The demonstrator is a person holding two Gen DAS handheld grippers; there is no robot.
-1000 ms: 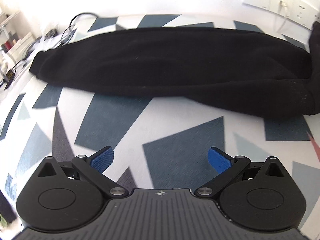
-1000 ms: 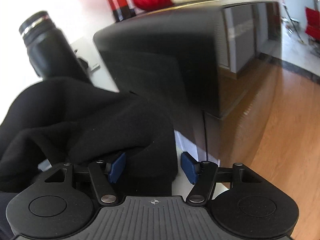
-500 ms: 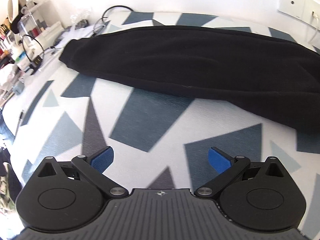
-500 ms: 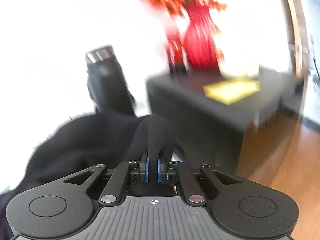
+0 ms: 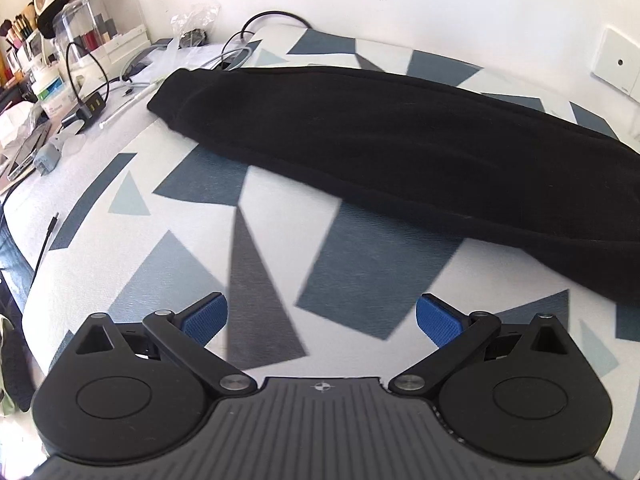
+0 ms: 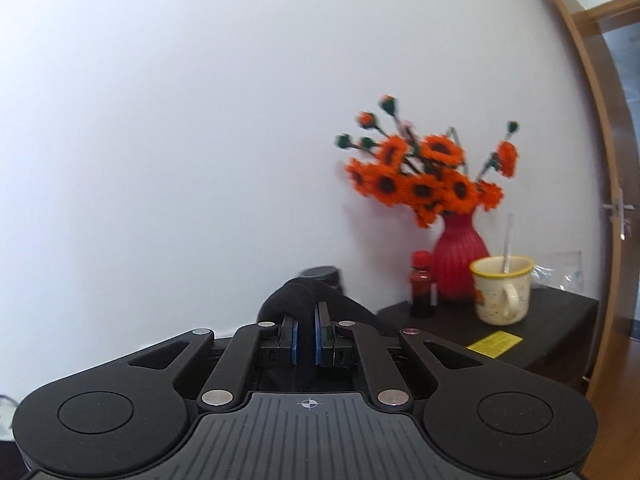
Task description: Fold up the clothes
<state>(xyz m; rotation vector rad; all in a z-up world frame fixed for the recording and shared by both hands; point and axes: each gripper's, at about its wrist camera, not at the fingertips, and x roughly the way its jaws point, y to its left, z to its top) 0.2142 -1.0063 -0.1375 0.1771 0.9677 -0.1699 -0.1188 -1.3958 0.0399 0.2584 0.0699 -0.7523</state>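
Observation:
A long black garment (image 5: 400, 148) lies stretched across a bed with a white and blue-grey triangle-patterned cover (image 5: 168, 264). Its narrow end points to the upper left. My left gripper (image 5: 322, 320) hovers open over the bare cover, in front of the garment and apart from it, with nothing between its blue pads. In the right wrist view my right gripper (image 6: 306, 336) is shut on a bunched fold of the black garment (image 6: 298, 294), raised and pointing almost level at a white wall. The cloth bulges above the pads; the rest hangs out of sight.
A cluttered table (image 5: 48, 92) with cables, jars and a clear box borders the bed at the upper left. Wall sockets (image 5: 616, 64) sit at the right. Ahead of the right gripper, a dark cabinet (image 6: 532, 324) carries a red vase of orange flowers (image 6: 460, 252), a mug and a small bottle.
The right gripper closed on the garment's end and rose, its view swinging from the cabinet side to the wall. The left gripper slid left along the bed, staying open.

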